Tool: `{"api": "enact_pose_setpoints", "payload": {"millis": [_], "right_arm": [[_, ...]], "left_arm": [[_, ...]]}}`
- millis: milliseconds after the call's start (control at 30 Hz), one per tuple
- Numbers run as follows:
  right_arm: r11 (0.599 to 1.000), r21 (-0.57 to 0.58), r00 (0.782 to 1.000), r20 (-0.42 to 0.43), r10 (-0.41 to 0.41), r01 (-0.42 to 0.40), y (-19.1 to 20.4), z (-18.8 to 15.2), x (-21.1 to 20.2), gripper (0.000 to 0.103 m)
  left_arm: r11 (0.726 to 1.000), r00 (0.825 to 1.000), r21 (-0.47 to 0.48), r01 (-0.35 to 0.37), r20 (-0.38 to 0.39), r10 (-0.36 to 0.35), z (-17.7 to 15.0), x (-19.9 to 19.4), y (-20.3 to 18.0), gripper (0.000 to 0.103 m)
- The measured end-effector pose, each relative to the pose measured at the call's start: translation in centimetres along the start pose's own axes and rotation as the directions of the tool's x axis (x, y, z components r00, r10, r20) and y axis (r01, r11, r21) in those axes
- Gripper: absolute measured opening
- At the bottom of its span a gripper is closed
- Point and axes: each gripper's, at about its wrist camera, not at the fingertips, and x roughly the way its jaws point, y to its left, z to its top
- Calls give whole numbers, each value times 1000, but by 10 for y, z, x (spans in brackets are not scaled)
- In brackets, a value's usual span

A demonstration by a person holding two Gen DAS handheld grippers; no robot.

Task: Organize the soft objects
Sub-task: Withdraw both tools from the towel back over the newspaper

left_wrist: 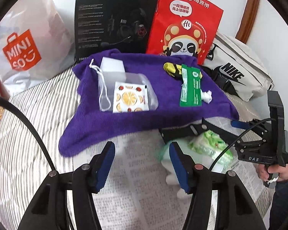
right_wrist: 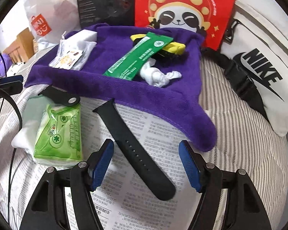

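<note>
A purple towel lies spread on a newspaper. On it rest a clear drawstring pouch holding a lemon-print sachet, a green sachet, a yellow-and-black item and a crumpled white tissue. My left gripper hangs open over the newspaper with nothing between its fingers; a green tissue pack lies to its right. My right gripper is open above a long black watch strap, which lies slanted between the fingers, untouched. A shorter strap piece lies by the tissue pack.
Along the back stand a white Miniso bag, a black headset box and a red paper bag. A white Nike bag sits to the right. Striped bedding lies under everything. A hand holds the right gripper.
</note>
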Motion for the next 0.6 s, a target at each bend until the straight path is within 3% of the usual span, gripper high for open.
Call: {"api": "enact_pose_setpoints", "payload": {"millis": [100, 167, 233, 367, 467, 600], "right_arm": [[999, -40, 1000, 11, 29, -29, 3, -1, -3, 54], [998, -40, 999, -15, 48, -48, 4, 1, -5, 35], [997, -34, 996, -59, 62, -64, 6, 3, -8, 27], [991, -94, 992, -99, 83, -92, 20, 2, -11, 29], [991, -86, 991, -96, 96, -104, 21, 6, -8, 38], [991, -106, 995, -71, 75, -82, 26, 10, -5, 39]], "left_arm": [[1000, 1000, -10, -5, -4, 5, -7, -3, 0, 57], [1000, 1000, -13, -8, -4, 8, -9, -5, -1, 57], [1000, 1000, -14, -12, -3, 12, -12, -7, -1, 57], [1000, 1000, -27, -1, -3, 1, -14, -8, -2, 57], [1000, 1000, -27, 2, -11, -2, -17, -6, -3, 57], [1000, 1000, -26, -6, -4, 6, -21, -7, -4, 57]]}}
